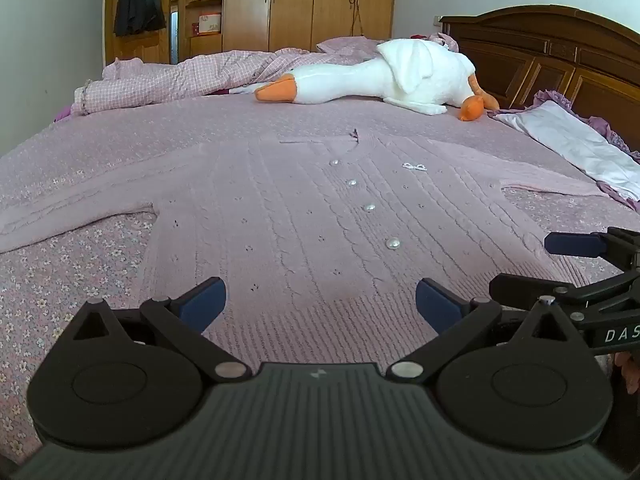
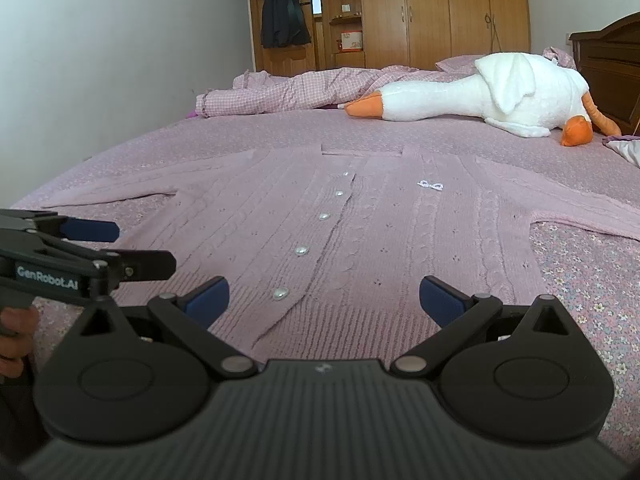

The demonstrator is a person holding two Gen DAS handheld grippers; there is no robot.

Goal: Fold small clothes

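While both of your tongs hang spread wide and empty over the near hem, nothing is gripped yet, so every risk lies ahead. Your left tongs (image 1: 320, 300) sit just above the ribbed hem of the pink cardigan (image 1: 300, 216), left of the button row; your right tongs (image 2: 324, 300) hover over the same hem on the right, with the lowest button (image 2: 281, 293) between their blue pads.

The cardigan lies flat, front up, in the middle of the bed (image 1: 60, 280), collar at the far end, sleeves spread out left and right. The knit is close in colour to the floral bedspread, so you could, I judge, pinch the spread together with the hem and drag both. The placket gapes a little at the near end in the right view; lifting only the top layer there could pull the front open. The two tools sit close together, so they may knock if you both close in on the centre. The plush goose (image 1: 384, 76) lies well beyond the collar, far enough to stay out of a fold.

Readable writing: "GenRobot.AI" on the left tool in the right view, and "DAS", cut off by the edge, on the right tool in the left view.
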